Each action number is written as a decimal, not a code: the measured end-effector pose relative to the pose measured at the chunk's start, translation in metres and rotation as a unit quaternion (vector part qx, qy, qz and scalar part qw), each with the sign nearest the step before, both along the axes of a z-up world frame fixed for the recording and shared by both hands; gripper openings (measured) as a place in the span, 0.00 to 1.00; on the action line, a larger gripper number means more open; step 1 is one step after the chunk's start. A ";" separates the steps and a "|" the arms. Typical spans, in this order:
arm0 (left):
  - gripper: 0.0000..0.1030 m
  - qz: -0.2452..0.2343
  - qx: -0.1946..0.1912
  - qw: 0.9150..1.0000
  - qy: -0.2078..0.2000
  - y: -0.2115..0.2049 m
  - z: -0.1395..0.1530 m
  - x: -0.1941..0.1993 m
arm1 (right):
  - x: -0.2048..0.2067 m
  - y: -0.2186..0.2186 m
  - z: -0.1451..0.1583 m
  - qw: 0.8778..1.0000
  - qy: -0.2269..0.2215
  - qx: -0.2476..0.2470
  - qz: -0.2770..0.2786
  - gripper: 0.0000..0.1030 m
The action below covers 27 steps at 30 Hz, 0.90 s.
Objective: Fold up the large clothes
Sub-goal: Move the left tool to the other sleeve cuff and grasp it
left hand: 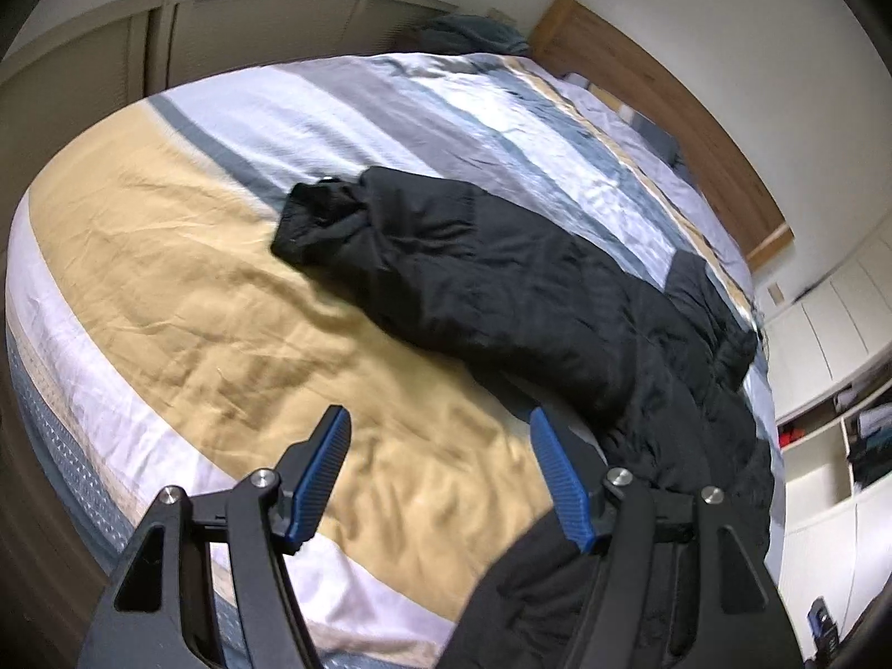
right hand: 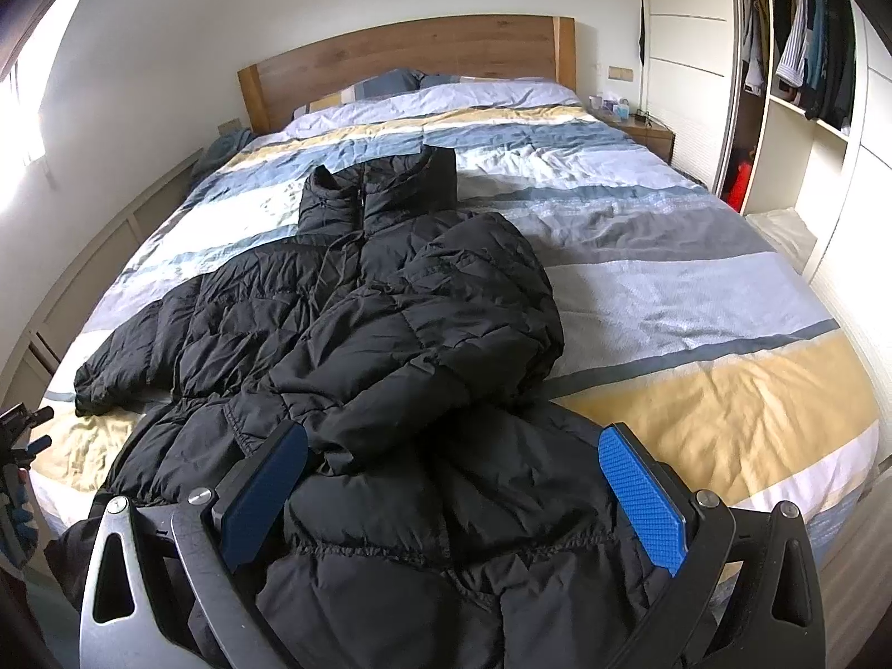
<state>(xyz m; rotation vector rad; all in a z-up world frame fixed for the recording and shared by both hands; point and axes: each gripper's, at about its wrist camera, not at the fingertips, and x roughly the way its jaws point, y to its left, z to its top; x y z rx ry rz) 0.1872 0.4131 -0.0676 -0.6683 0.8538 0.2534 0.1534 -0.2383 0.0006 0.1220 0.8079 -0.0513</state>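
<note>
A black puffer jacket (right hand: 357,323) lies face up on the striped duvet (right hand: 697,301), collar toward the headboard. Its right sleeve is folded across the chest, the left sleeve stretches out to the left. In the left wrist view the jacket (left hand: 502,284) lies on the right, its outstretched sleeve reaching to a cuff (left hand: 312,223). My left gripper (left hand: 440,429) is open and empty above the yellow stripe, beside the sleeve. My right gripper (right hand: 454,446) is open, its blue pads (right hand: 641,496) standing either side of the jacket's lower part, just above the fabric.
A wooden headboard (right hand: 412,50) and pillows (right hand: 446,92) are at the far end. An open wardrobe (right hand: 797,56) with hanging clothes stands at the right, a nightstand (right hand: 641,128) beside it. A low cabinet (left hand: 223,39) runs along the bed's left side.
</note>
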 end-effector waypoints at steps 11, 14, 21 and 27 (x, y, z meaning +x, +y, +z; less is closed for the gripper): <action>0.63 0.027 -0.035 0.999 0.016 0.047 -0.034 0.020 | 0.014 0.009 0.002 1.000 0.007 -0.009 -0.015 1.00; 0.63 0.031 -0.049 0.998 0.014 0.058 -0.041 0.025 | 0.020 0.015 0.000 1.000 0.012 -0.011 -0.014 1.00; 0.63 0.037 -0.082 0.996 0.013 0.074 -0.059 0.044 | 0.034 0.027 -0.001 1.000 0.019 -0.018 -0.012 1.00; 0.63 0.045 -0.112 0.993 0.014 0.081 -0.074 0.059 | 0.043 0.031 -0.004 0.999 0.028 -0.022 -0.014 1.00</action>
